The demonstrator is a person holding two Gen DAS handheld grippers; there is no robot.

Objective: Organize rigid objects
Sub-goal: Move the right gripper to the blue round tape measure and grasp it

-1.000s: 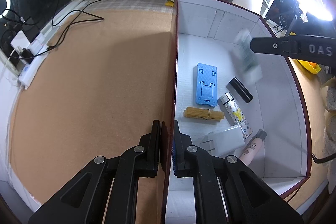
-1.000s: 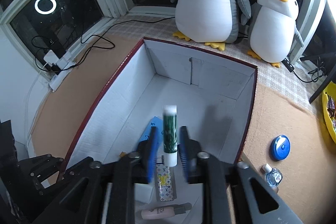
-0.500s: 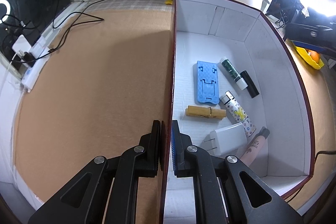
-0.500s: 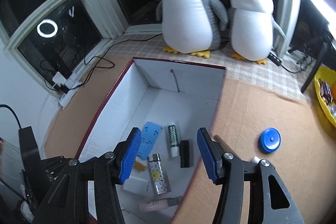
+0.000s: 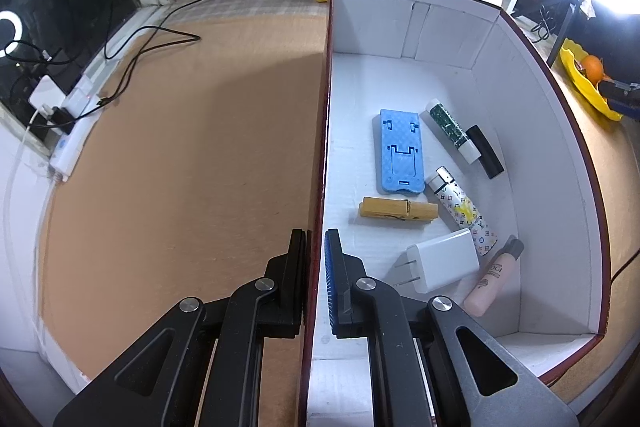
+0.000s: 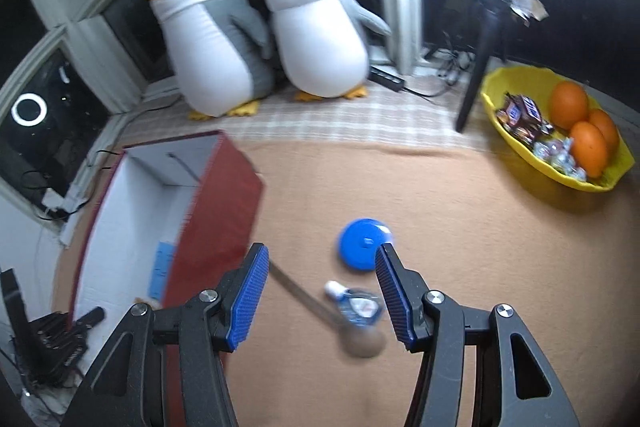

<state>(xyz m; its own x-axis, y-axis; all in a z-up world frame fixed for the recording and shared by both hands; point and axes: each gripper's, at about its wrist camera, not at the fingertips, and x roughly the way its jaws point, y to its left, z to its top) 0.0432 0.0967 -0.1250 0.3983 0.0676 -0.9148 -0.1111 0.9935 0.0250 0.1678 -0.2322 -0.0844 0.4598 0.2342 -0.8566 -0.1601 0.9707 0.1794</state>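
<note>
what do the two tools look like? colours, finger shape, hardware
Both alike: matte black angular linkage arms with triangular cutouts and round silver pivot bolts. Left tool: flat black fingers, with a ribbed blue pad showing on one. Right tool: ribbed blue pads on both fingers. No cables, markings or sleeves visible.

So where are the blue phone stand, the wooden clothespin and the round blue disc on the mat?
blue phone stand (image 5: 400, 151): left wrist view, middle of its flat face.
wooden clothespin (image 5: 398, 213): left wrist view, middle of its body.
round blue disc (image 6: 362, 245): right wrist view, centre of its top.
</note>
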